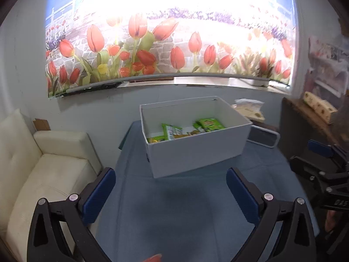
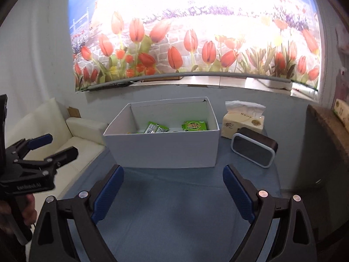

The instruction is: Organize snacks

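- White card box (image 1: 196, 152) stands open-topped on the blue tablecloth (image 1: 174, 207), at 12 o'clock from your left gripper (image 1: 170, 193) and just ahead of its fingertips, turned at an angle in that view.
- Green snack packets (image 1: 210, 124) lie inside the box on its floor: one flat toward 1 o'clock, one tilted packet (image 1: 172, 132) near the middle, and a yellow-green one (image 1: 156, 139) low at 11 o'clock (labels too small to read).
- Your left gripper: both blue pads (image 1: 99, 194) stand wide apart with nothing between them, only bare cloth below.
- Your right gripper (image 2: 173, 193): its jaws are likewise spread wide and hold nothing. The box (image 2: 161, 150) sits square-on at 12 o'clock, close beyond the tips.
- From the right wrist view, two green packets (image 2: 195, 126) show over the box's near wall, the second (image 2: 156, 128) toward 11 o'clock.
- Tissue pack (image 2: 243, 123), cream-coloured with a sheet pulled up, stands at 1 o'clock just beside the box's right wall.
- Black speaker with a white rim (image 2: 253, 147) rests at 2 o'clock, in front of the tissue pack (whether they touch cannot be told).
- Cream sofa (image 1: 43, 170) runs along the table's left edge at 9 o'clock.
- Tulip-print blind (image 1: 170, 43) covers the window at 12 o'clock, strongly backlit.
- Each gripper appears in the other's view, at 3 o'clock from the left and 9 o'clock from the right.
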{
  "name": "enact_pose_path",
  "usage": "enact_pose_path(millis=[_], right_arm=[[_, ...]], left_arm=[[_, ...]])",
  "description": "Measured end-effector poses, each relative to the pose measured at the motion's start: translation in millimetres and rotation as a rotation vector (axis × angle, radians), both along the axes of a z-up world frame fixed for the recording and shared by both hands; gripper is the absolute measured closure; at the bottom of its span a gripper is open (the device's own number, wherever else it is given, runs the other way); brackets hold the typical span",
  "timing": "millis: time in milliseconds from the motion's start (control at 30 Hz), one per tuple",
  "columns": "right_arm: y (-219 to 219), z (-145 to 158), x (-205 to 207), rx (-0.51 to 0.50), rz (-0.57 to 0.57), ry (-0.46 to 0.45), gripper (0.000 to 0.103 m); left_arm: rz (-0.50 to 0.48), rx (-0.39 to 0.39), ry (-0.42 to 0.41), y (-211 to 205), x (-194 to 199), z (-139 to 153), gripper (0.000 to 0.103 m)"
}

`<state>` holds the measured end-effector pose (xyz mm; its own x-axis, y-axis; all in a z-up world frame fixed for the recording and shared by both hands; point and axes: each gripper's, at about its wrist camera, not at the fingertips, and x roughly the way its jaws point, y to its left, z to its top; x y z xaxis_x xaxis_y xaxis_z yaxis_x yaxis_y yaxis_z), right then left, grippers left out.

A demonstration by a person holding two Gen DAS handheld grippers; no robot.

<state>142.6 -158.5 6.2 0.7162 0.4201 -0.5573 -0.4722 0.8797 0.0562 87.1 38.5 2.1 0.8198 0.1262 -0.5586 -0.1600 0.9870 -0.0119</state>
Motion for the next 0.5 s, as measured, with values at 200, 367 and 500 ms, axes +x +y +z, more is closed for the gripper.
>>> enact_pose_path(millis=[200,367,500], right_arm=[[-12.5,3.5,-44.7,0.040,0.027,0.034,0.008],[-13.1,0.5,-69.2,0.047,0.050,0.060,0.008],[-11.6,-0.6,-77.9,0.046,0.052,0.052,0.008]], left_arm=[[-0.030,-0.033,0.039,-7.7,-34.9,2.9,0.000],[-0.067,-0.076,0.065,-16.9,-54.3,2.7,0.000],[-0.076,-0.073,0.067,-21.6,-62.9,2.4,0.000]])
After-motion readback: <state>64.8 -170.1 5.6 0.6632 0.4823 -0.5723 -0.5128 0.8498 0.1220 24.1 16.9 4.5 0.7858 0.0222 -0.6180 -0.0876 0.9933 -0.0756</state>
